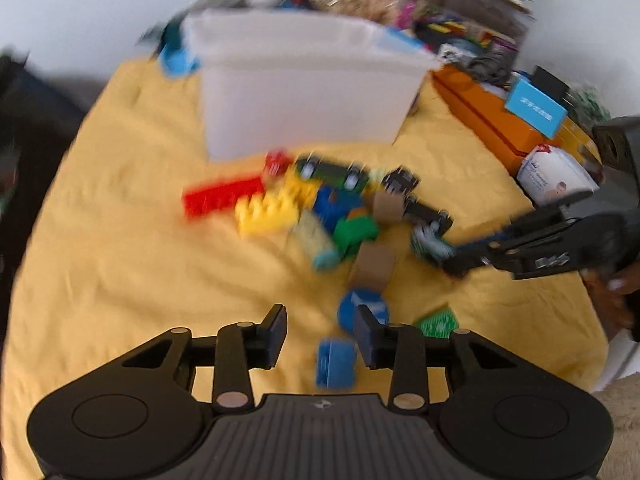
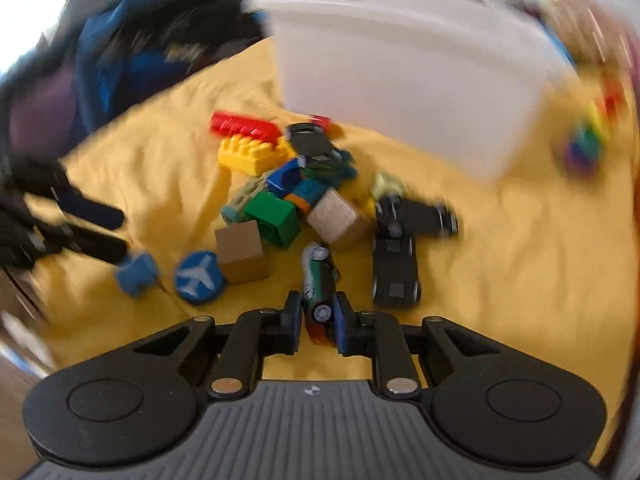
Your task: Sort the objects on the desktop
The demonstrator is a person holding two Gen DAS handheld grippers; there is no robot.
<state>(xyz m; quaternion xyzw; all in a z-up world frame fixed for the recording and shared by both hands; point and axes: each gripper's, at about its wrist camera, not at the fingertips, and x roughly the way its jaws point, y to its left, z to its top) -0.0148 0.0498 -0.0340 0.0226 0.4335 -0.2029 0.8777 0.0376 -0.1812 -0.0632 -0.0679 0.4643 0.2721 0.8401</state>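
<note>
Because the toys lie heaped on the yellow cloth point(image 2: 500, 280) before the white bin point(image 2: 400, 80), the right gripper point(image 2: 318, 320) clamps a green toy train point(image 2: 318, 280), while the left gripper point(image 1: 320, 328) hangs parted, empty, above a blue block point(image 1: 336, 364).

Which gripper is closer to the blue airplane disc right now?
Left. The left gripper hangs open just beside the airplane disc; the right gripper is farther off, shut on the green toy train.

Both grippers point(image 1: 320, 336) point(image 2: 318, 318) were matte black, with blue pads point(image 1: 276, 330), silver pivot pins and ribbed grey bases.
</note>
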